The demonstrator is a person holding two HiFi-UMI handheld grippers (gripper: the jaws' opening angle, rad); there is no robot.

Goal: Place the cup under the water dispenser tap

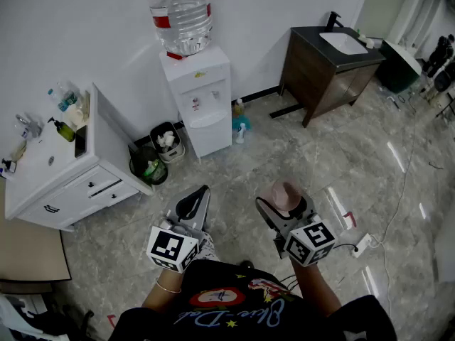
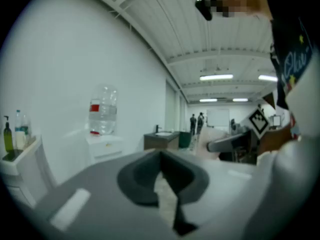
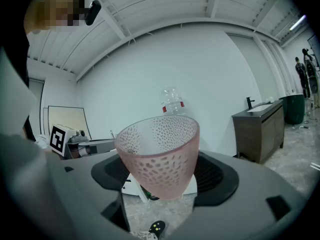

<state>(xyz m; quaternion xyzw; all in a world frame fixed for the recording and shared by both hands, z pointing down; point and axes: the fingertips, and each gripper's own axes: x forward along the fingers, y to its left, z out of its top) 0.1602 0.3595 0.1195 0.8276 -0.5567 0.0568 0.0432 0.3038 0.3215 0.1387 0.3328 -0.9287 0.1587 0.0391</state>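
Note:
The white water dispenser [image 1: 197, 98] stands against the far wall with a clear bottle [image 1: 181, 13] on top; its taps [image 1: 215, 95] sit above a recess. A pink dimpled cup [image 1: 281, 195] stands upright between the jaws of my right gripper [image 1: 283, 206], which is shut on it, well short of the dispenser. In the right gripper view the cup [image 3: 159, 156] fills the gap of the gripper [image 3: 162, 176] and hides most of the dispenser; only the bottle [image 3: 173, 104] shows. My left gripper [image 1: 193, 204] is level beside it, shut and empty [image 2: 162, 184]. The dispenser [image 2: 106, 146] lies ahead left.
A white cabinet [image 1: 71, 172] with bottles stands at the left. Two bins [image 1: 156, 155] and spray bottles [image 1: 239, 128] flank the dispenser's foot. A dark vanity with a sink [image 1: 330, 55] is at the back right. A power strip [image 1: 361, 245] lies on the marble floor.

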